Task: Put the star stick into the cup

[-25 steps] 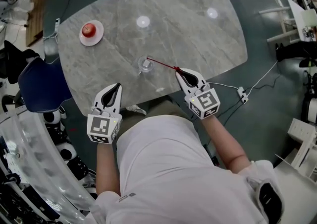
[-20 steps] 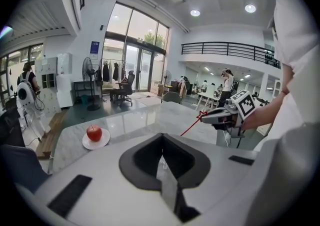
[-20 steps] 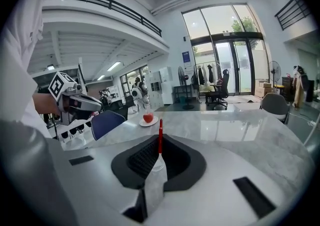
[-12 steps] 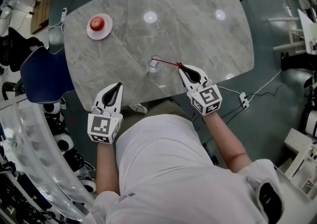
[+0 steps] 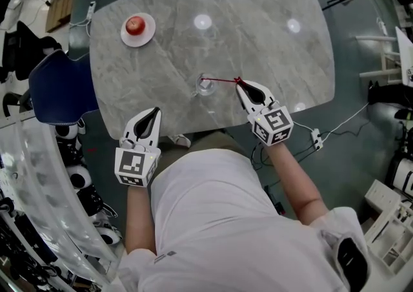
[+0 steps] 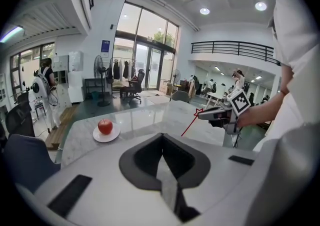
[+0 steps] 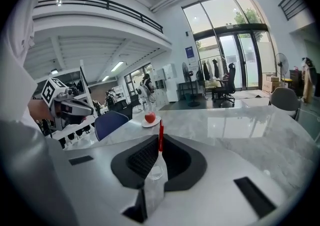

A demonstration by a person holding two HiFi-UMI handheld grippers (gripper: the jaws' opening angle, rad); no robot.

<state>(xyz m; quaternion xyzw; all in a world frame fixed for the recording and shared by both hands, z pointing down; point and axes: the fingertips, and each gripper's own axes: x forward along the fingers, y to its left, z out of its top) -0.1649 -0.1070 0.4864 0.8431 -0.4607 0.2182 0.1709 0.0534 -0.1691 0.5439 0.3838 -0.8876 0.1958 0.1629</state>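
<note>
On the marble desk (image 5: 271,52) a clear cup (image 5: 206,84) is set. The star stick (image 5: 221,80) is pinched at the tips of the right claw (image 5: 241,86), whose jaws have just been opening. Its far end is in the cup. The left claw (image 5: 155,112) is closed, empty.

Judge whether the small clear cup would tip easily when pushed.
Probably: the small clear cup looks light and stands free on the grey marble table. The long red star stick leaning into it might lever it over.
</note>
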